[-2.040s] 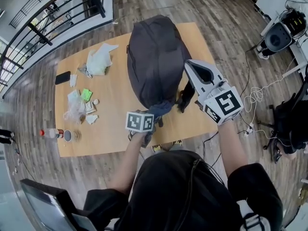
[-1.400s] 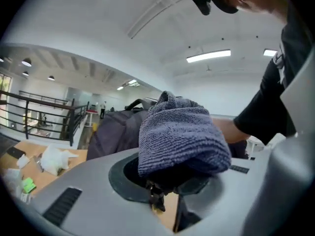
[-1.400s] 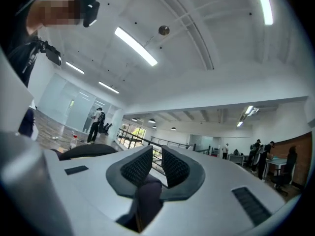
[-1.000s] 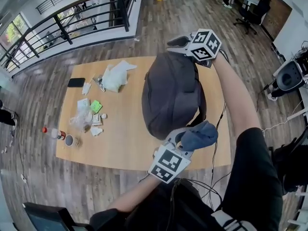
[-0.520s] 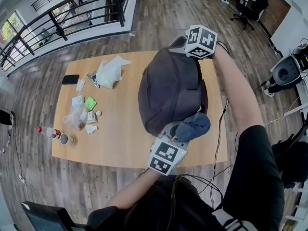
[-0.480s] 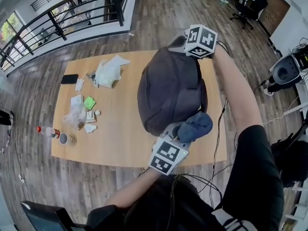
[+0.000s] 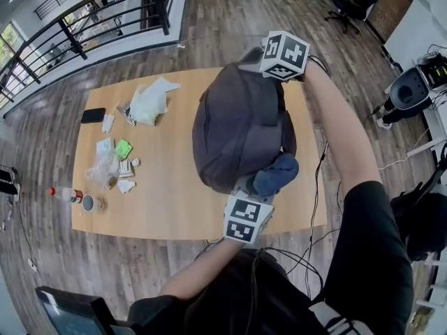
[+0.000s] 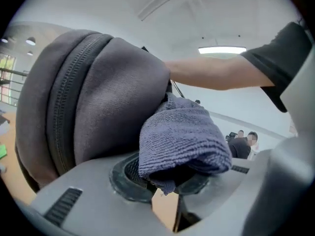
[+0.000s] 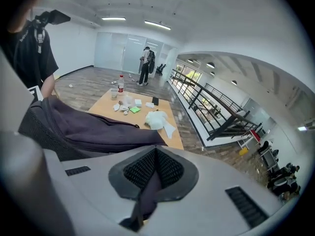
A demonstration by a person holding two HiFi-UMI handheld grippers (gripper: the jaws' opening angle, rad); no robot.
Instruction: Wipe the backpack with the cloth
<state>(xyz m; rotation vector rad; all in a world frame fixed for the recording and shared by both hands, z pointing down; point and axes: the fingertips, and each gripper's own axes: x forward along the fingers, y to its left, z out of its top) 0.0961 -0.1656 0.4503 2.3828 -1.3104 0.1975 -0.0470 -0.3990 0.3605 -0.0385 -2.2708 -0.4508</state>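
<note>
Grey backpack [image 7: 237, 128] ×1 | cloth [image 7: 276, 174] ×1 pinched by left fingers [image 8: 88, 193] | right fingers [image 9: 221, 198] pinch backpack

I find no word, number or brand that I can read. My left gripper [image 7: 260, 187], low in the middle of the head view, bears a cube [image 7: 247, 220] with black-and-white square patterns only, no letters. The cube [image 7: 284, 54] on my right gripper [image 7: 246, 56], at the top, is the same. At the left, the green packet [image 7: 123, 148] and the bottle [image 7: 66, 193] may carry print, but it is too small to make out.
</note>
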